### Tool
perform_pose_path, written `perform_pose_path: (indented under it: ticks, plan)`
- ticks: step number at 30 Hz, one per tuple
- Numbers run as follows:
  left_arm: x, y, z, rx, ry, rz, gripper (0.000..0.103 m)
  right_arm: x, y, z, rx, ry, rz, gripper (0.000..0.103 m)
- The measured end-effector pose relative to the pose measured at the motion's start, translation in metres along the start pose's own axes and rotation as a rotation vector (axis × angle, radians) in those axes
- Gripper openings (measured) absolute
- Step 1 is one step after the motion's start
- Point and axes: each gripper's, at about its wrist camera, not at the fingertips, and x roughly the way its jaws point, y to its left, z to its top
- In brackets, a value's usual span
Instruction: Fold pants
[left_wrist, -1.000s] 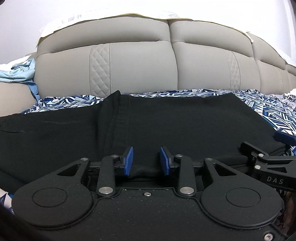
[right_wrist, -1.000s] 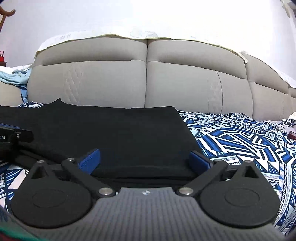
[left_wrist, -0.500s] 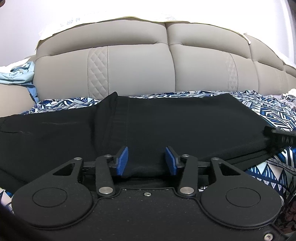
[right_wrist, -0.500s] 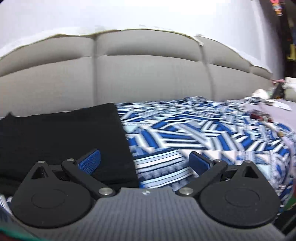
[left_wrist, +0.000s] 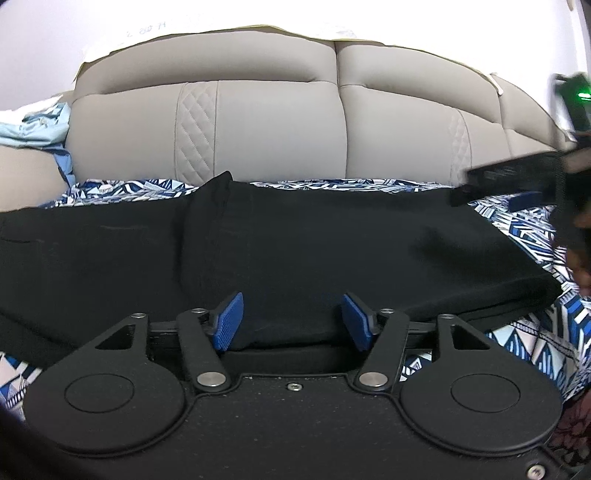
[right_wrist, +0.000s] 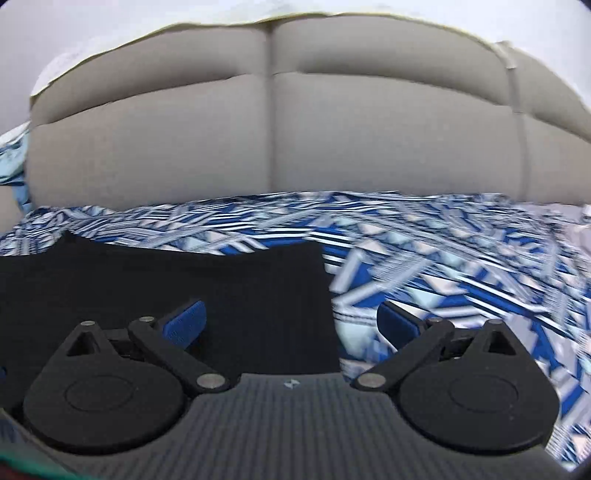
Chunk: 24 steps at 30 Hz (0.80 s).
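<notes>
Black pants (left_wrist: 295, 251) lie folded flat on a bed's blue-and-white geometric sheet (right_wrist: 443, 266), before a padded grey headboard (left_wrist: 280, 125) with quilted strips; pale blue cloth (left_wrist: 33, 125) is heaped at far left. The left claw (left_wrist: 291, 319) sits at the near hem, jaws opening, soft fabric bunched between blue ribbed pads that no longer press it as a second ago. The right claw (right_wrist: 290, 321), wide and empty, has swung off the pants' right edge and now appears raised, blurred, in the left view.
</notes>
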Motion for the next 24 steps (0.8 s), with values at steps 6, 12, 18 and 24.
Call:
perform_pose_path:
  ticks: [6,12,18,24]
  plan:
    - [-0.007,0.004,-0.002,-0.022,0.007,-0.004,0.058,0.045,0.02,0.011,0.013,0.082,0.069,0.103]
    - [-0.007,0.005,0.0,-0.031,0.012,-0.027,0.066,0.068,0.026,0.009,-0.058,0.099,-0.003,0.103]
    - [-0.026,0.02,0.01,-0.151,0.024,-0.086,0.077,0.065,0.021,0.002,-0.062,0.036,0.003,0.103]
    - [-0.051,0.06,0.019,-0.195,0.0,-0.004,0.086,0.058,0.026,0.004,-0.056,0.036,-0.028,0.103]
